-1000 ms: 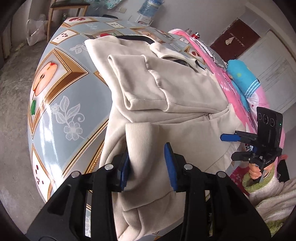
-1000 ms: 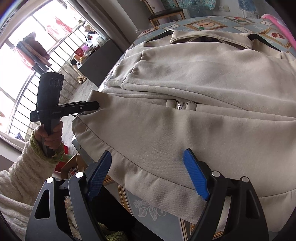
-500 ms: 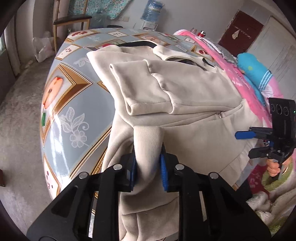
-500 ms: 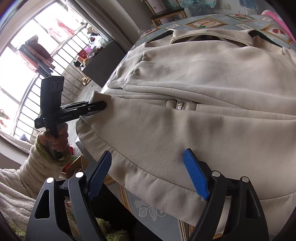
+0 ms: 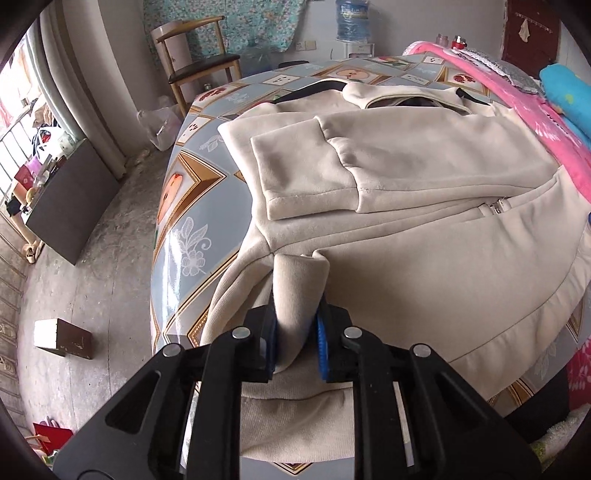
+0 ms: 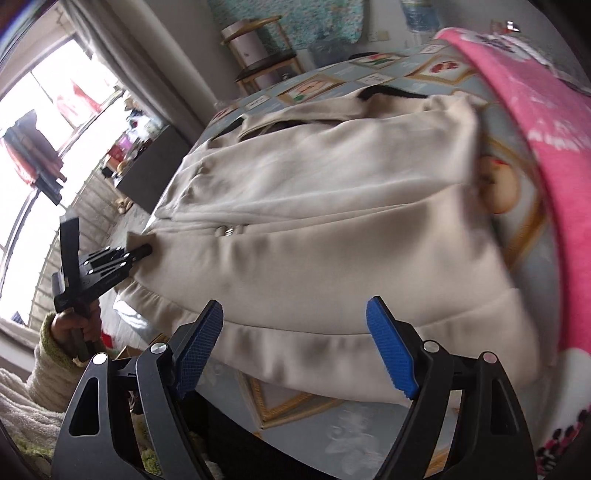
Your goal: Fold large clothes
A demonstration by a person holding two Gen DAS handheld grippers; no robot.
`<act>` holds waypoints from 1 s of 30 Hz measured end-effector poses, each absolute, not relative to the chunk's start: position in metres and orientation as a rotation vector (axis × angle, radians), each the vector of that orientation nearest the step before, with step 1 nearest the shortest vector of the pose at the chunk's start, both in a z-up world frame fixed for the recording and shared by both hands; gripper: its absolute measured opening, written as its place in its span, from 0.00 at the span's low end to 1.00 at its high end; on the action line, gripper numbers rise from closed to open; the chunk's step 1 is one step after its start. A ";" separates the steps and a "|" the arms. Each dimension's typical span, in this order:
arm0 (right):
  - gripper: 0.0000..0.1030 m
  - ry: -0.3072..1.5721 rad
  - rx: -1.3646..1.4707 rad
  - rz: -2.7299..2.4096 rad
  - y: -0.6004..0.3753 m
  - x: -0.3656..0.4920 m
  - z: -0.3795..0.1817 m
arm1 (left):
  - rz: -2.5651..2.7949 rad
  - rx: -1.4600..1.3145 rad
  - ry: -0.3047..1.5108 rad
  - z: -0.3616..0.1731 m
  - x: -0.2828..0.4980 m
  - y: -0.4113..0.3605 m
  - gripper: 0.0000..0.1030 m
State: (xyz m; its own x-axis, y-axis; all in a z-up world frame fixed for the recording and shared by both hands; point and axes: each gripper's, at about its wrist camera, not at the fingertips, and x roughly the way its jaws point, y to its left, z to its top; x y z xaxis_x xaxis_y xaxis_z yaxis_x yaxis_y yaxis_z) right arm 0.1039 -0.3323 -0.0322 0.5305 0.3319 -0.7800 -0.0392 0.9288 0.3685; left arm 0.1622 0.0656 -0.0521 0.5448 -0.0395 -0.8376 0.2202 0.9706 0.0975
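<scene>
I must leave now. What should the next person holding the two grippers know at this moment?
Left gripper: jaws closing on a bunch of the beige jacket at its left hem corner; fabric is between the pads.
Right gripper: open, nothing held, above the jacket's hem at the near table edge.
Jacket: lies flat on the table, zipped, one sleeve already folded across the chest.
Left to do: probably grip the hem with the right gripper too, then fold the bottom up toward the collar.

Bare grey concrete floor (image 5: 92, 266) with a small brown box (image 5: 62, 338) on it. Wooden chair (image 5: 195, 62) against the far wall, water jug (image 5: 349, 18) right of the chair. Bright barred window (image 6: 33, 147) left of the chair; dark cabinet (image 5: 70, 206) beneath it.
</scene>
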 end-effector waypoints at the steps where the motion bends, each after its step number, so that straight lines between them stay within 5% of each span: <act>1: 0.76 0.977 0.345 0.197 -0.348 0.106 -0.028 | -0.147 0.195 0.986 -0.052 0.162 0.066 0.16; 12: 0.55 1.017 0.760 0.283 -0.443 0.171 -0.061 | -0.101 0.167 1.002 -0.054 0.164 0.063 0.16; 30: 0.54 1.114 0.797 0.367 -0.444 0.191 -0.084 | -0.079 0.189 1.010 -0.055 0.167 0.056 0.16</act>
State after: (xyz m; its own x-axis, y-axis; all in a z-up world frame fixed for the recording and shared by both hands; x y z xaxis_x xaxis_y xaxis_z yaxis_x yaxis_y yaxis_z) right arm 0.1905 -0.4444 -0.0843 0.4202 0.6302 -0.6530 0.1183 0.6754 0.7279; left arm 0.1673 0.0560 -0.0550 0.5306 0.0211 -0.8474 0.1533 0.9808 0.1205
